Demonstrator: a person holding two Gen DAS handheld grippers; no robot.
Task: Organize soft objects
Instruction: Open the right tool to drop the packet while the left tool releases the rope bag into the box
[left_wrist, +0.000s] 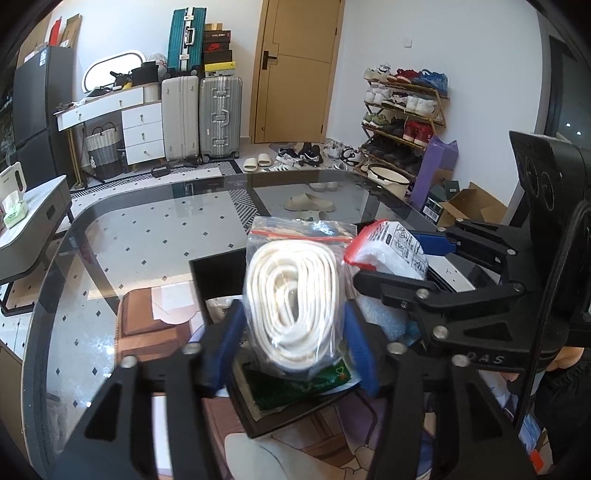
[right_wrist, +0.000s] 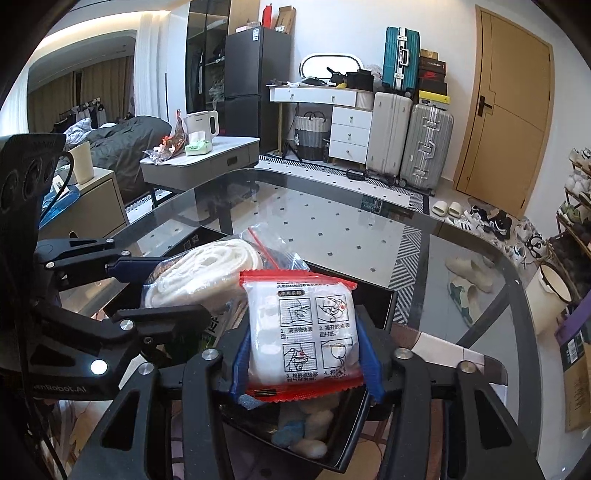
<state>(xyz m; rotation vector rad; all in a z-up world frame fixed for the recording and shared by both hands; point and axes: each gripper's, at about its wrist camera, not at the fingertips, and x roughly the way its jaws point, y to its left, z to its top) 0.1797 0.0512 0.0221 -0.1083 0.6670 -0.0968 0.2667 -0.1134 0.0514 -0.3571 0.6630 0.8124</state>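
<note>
A glass-topped table (right_wrist: 332, 229) with rounded corners carries a black tray (right_wrist: 347, 443), apparently resting on a printed mat (left_wrist: 147, 332).

Two packets (left_wrist: 295, 295) (right_wrist: 303, 332), one black tray (right_wrist: 351, 435), three suitcases (left_wrist: 219, 114).

Bagged white cord coil (left_wrist: 293, 299), red-edged packet (right_wrist: 303, 332) alongside
</note>
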